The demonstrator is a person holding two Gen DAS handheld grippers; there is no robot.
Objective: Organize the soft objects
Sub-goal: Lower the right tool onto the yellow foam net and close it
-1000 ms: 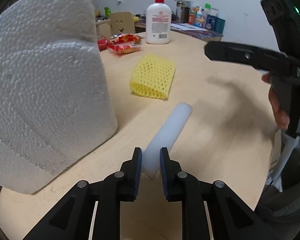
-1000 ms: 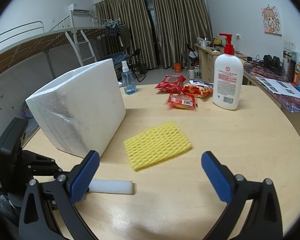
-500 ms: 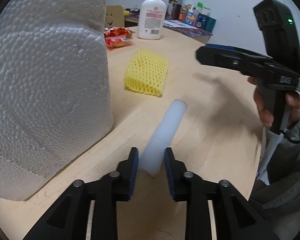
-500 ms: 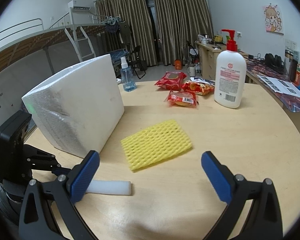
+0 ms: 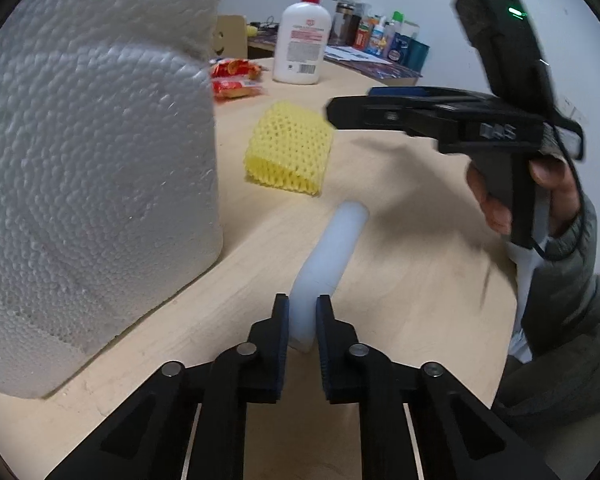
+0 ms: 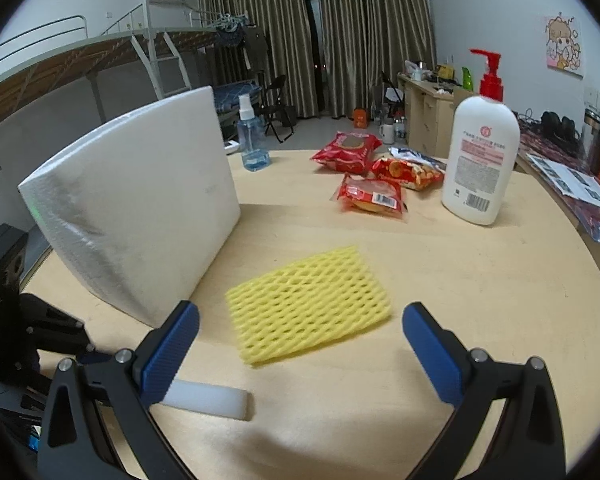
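I see big white foam block (image 5: 92,168) filling left of frame on wood surface (image 5: 400,248), yellow foam net (image 6: 308,304) centre, my right hand-held gripper (image 6: 300,340) wide open just short of it, left hand-held gripper (image 5: 302,324) just closed, pinching white foam rod (image 5: 332,248) at bottom centre.

Wooden table (image 6: 480,300) bears foam block (image 6: 140,208), yellow mesh (image 6: 308,304), lotion bottle (image 6: 480,160).

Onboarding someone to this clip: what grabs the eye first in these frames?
The big white styrofoam block standing on edge at the table's left, and the yellow foam net lying flat beside it. Nearer, the left gripper is shut on one end of a white foam stick; the right gripper hangs open before the net.
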